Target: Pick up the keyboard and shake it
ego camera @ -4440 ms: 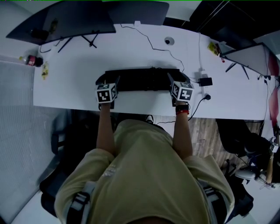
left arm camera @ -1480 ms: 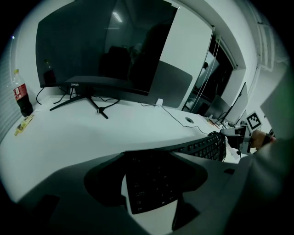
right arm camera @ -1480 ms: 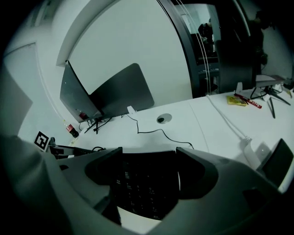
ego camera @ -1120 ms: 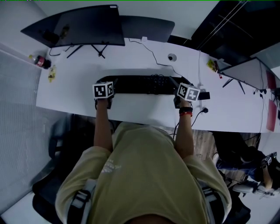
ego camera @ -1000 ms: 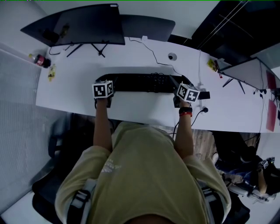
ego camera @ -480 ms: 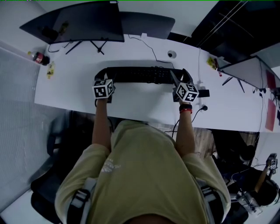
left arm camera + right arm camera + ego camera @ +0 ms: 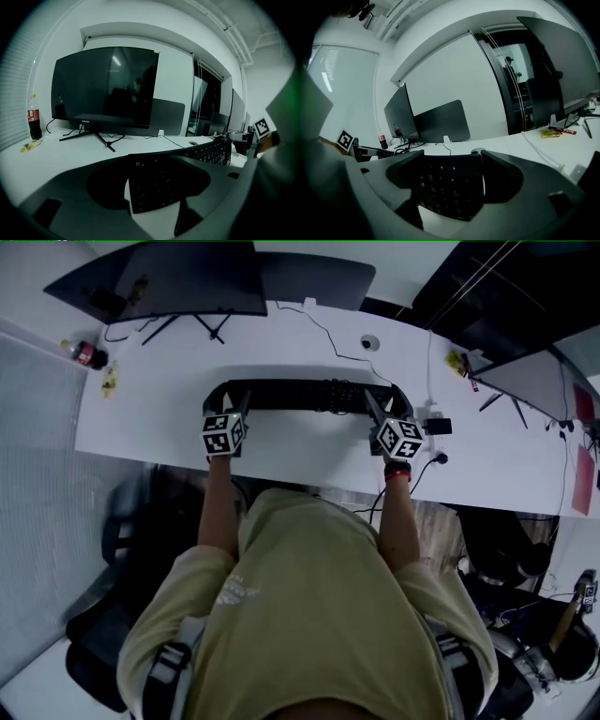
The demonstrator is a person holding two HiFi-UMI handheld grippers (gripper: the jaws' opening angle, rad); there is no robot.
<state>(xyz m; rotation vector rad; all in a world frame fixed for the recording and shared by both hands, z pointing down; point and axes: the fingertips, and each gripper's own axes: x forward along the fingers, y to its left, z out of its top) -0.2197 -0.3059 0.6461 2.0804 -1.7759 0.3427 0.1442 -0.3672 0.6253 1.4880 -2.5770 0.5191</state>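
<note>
Keyboard [image 7: 305, 396] over long white desk [image 7: 300, 454] — dark monitor [image 7: 187, 277] behind

long black keyboard [image 7: 309, 396] stretches crosswise, gripped at both ends.

1. The monitor [image 7: 105, 86] has a small pale logo in the middle of its lower bezel; its letters are too small to read with certainty.
2. The bottle [image 7: 33, 117] wears a red label, its print illegible.
3. The left marker cube [image 7: 223, 435] and right marker cube [image 7: 397, 438] show black-and-white square codes, no letters.
4. The keyboard [image 7: 159, 187] keys bear pale legends, unreadable.
</note>
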